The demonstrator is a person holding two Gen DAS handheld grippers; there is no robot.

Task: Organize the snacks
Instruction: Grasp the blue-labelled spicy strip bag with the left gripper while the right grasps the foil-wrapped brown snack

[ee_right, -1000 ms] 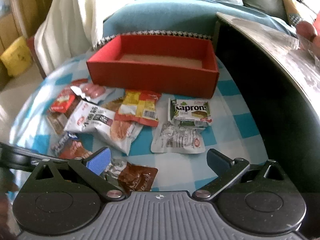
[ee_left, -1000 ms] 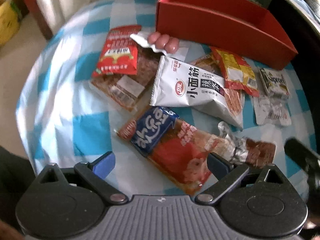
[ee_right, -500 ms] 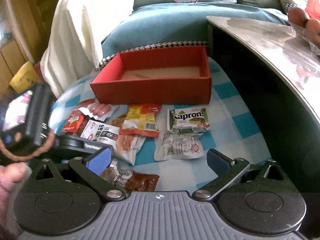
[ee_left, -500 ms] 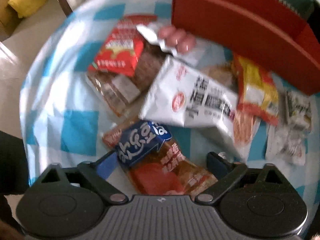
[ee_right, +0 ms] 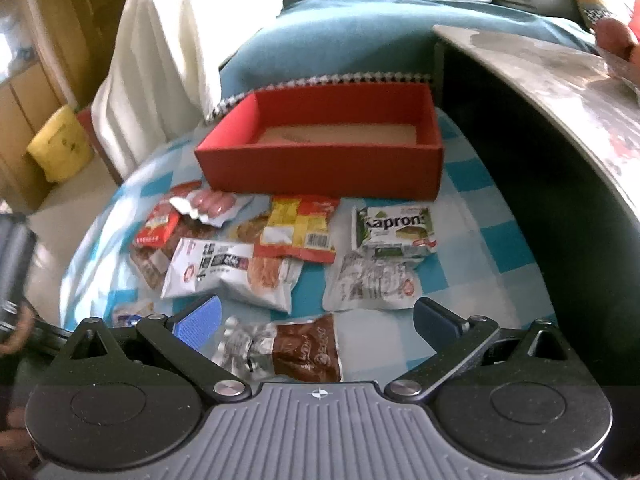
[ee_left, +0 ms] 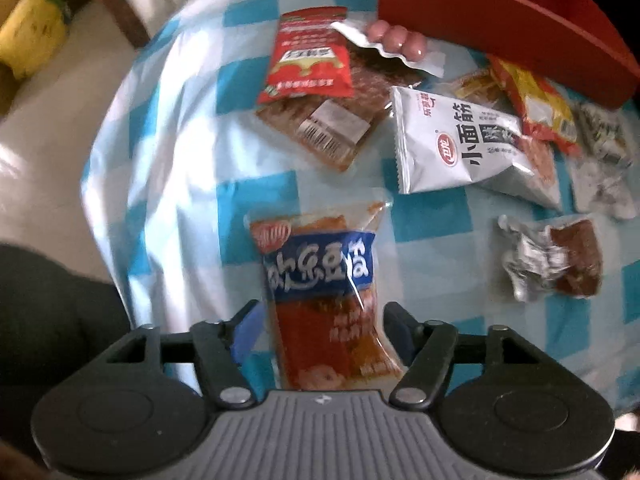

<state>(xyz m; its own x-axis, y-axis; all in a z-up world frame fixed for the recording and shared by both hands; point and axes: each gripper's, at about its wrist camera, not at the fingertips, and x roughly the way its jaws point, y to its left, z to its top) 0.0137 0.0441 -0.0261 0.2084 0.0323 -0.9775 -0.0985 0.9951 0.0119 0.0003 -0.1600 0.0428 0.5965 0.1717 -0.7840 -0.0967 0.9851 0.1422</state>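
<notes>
My left gripper (ee_left: 322, 326) is shut on a blue-and-red snack packet (ee_left: 320, 276) and holds it lifted off the checked cloth. Several other packets lie on the cloth: a white packet (ee_left: 452, 148), a red packet (ee_left: 308, 60), a sausage pack (ee_left: 396, 40) and a brown foil packet (ee_left: 556, 260). The empty red box (ee_right: 324, 152) stands behind them. My right gripper (ee_right: 316, 316) is open and empty, just above the brown foil packet (ee_right: 288, 348). A green Kaprons packet (ee_right: 394, 230) and a yellow-red packet (ee_right: 300, 228) lie in front of the box.
The blue-white checked cloth (ee_right: 460, 280) covers a small round table. A dark table with a shiny top (ee_right: 560, 92) stands close on the right. A blue cushioned sofa (ee_right: 360, 44) and a white draped cloth (ee_right: 172, 52) are behind the box.
My left gripper has closed on the blue-and-red packet and turned it upright between the fingers. My right gripper has drawn back slightly; the box now looks nearer its centre.
</notes>
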